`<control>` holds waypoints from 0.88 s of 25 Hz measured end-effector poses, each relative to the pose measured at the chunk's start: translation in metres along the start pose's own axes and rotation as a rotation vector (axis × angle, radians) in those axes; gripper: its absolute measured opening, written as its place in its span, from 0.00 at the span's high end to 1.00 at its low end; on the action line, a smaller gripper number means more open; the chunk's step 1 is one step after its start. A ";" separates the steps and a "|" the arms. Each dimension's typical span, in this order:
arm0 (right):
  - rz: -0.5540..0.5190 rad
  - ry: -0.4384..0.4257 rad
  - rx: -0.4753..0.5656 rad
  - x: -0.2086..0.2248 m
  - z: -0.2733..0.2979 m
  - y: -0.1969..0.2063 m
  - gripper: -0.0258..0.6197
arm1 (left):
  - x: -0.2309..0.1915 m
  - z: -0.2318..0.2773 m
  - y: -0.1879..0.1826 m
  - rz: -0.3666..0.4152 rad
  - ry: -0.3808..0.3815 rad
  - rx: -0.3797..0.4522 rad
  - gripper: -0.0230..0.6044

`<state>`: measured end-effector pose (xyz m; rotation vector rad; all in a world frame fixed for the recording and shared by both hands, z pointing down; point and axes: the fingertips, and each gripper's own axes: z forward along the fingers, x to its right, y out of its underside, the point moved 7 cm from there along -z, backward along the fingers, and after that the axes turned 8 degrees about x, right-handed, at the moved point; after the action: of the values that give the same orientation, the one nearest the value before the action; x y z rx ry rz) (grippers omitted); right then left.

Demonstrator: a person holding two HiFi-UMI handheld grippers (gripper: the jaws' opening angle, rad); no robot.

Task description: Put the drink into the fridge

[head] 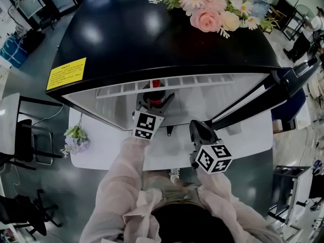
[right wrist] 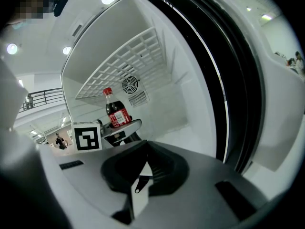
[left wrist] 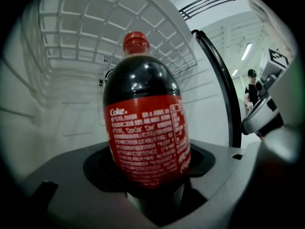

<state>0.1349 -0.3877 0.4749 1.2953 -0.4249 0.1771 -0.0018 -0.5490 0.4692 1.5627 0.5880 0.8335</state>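
The drink is a dark cola bottle (left wrist: 145, 128) with a red cap and red label. My left gripper (left wrist: 152, 185) is shut on its lower body and holds it upright inside the open white fridge (right wrist: 181, 113). In the head view the bottle (head: 156, 87) shows just under the fridge's black top, with the left gripper (head: 156, 100) behind it. The right gripper view shows the bottle (right wrist: 116, 113) in the left gripper (right wrist: 125, 126) under the wire shelf. My right gripper (right wrist: 143, 173) is shut with nothing in it, and stays at the fridge's opening (head: 197, 130), right of the left one.
A wire shelf (left wrist: 95, 27) hangs above the bottle, with a round vent (right wrist: 129, 86) on the back wall. The open door (head: 283, 80) with its dark seal (right wrist: 209, 80) stands to the right. Artificial flowers (head: 212, 6) lie on the fridge top. More flowers (head: 76, 138) lie on the white table (head: 106, 153).
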 end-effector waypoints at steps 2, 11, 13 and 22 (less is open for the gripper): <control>0.011 -0.002 0.002 0.000 0.000 0.000 0.94 | 0.000 0.000 0.001 -0.007 -0.005 -0.004 0.44; 0.026 0.008 0.016 0.003 -0.004 -0.004 0.94 | 0.002 0.001 0.004 -0.011 -0.031 -0.020 0.44; 0.031 0.011 0.017 0.003 -0.005 -0.004 0.94 | 0.002 0.002 0.005 -0.017 -0.022 -0.031 0.44; 0.046 0.011 0.009 0.002 -0.006 0.000 0.94 | 0.002 -0.001 0.007 -0.068 0.009 -0.036 0.39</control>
<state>0.1378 -0.3824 0.4747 1.2934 -0.4455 0.2248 -0.0020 -0.5485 0.4766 1.4984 0.6258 0.7956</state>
